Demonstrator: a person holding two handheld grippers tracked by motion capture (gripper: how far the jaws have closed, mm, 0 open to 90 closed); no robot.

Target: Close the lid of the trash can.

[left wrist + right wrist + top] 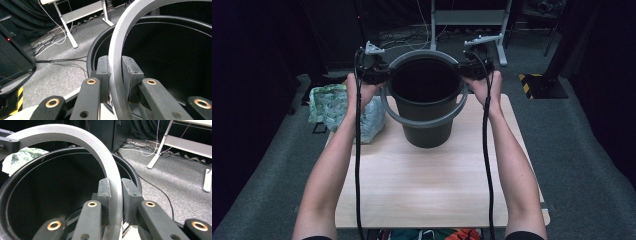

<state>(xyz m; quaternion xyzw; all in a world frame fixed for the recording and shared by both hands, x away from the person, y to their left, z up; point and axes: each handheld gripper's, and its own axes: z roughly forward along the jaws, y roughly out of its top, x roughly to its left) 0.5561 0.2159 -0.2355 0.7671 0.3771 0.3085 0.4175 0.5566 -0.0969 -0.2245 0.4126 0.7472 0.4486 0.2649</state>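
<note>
A dark round bin (pixel 427 135) stands upright on the wooden table (pixel 422 190), toward its far side. A grey ring (pixel 424 123) is held level around the bin's top, just at the rim. My left gripper (pixel 382 75) is shut on the ring's left side and my right gripper (pixel 464 70) on its right side. In the left gripper view my left gripper (pixel 115 68) has the ring (pixel 116 47) between its pads, over the bin's black inside (pixel 170 65). In the right gripper view my right gripper (pixel 115 191) holds the ring (pixel 75 133) the same way above the bin (pixel 50 195).
A crumpled green and white plastic bag (pixel 329 105) lies on the table's left far corner, next to the bin. A white desk frame (pixel 467 20) and loose cables stand on the carpet behind. A yellow and black striped block (pixel 532 82) sits on the floor at right.
</note>
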